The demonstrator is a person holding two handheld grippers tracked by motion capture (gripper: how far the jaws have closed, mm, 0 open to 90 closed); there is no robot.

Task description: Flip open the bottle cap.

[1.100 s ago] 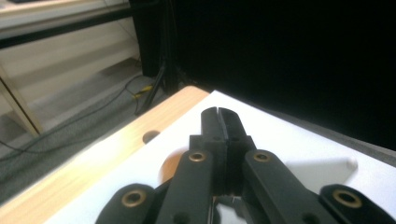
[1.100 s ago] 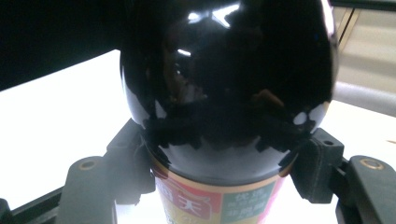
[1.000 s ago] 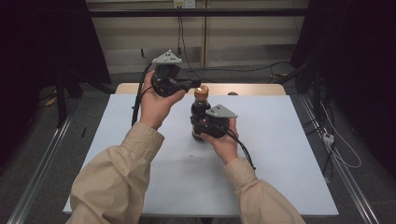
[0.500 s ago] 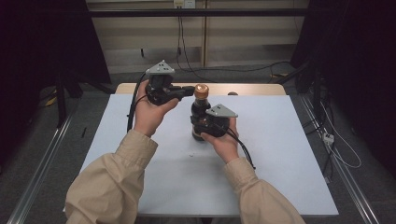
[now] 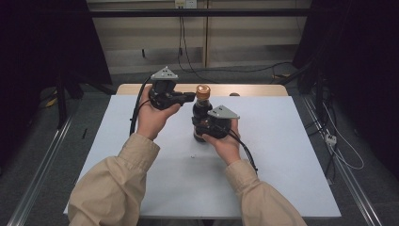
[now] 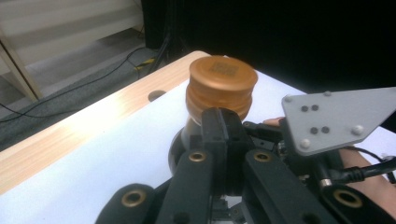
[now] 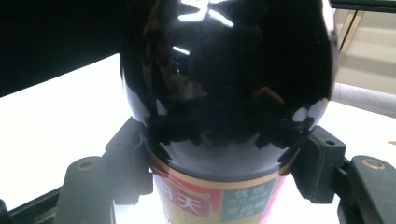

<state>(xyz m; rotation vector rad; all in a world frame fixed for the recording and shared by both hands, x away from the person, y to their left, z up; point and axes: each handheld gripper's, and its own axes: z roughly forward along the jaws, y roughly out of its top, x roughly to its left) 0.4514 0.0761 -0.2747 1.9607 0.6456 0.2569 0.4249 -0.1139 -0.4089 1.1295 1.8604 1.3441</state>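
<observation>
A dark glossy bottle [image 5: 201, 113] with a copper screw cap [image 5: 203, 91] stands upright on the white table [image 5: 282, 155]. My right gripper [image 5: 202, 128] is shut on its lower body from the near side. In the right gripper view its pads [image 7: 318, 163] press on both sides of the bottle [image 7: 229, 93], just above a coloured label [image 7: 215, 196]. My left gripper [image 5: 190, 97] is held level to the left of the cap, jaws shut together with nothing between them. In the left gripper view the joined tips [image 6: 224, 133] sit right in front of the cap [image 6: 223, 86], at its lower edge.
A wooden strip [image 5: 254, 89] runs along the table's far edge, with a round hole [image 6: 158, 96] in it. Beyond it are cables on the floor [image 5: 244, 70]. Metal rails [image 5: 37, 179] flank the table. The grey plate [image 6: 336, 116] of the right gripper lies close to the right of the left jaws.
The left hand has sunk a little and drawn slightly left, bringing its shut jaws down to the cap's level. The right gripper and the bottle have stayed put.
</observation>
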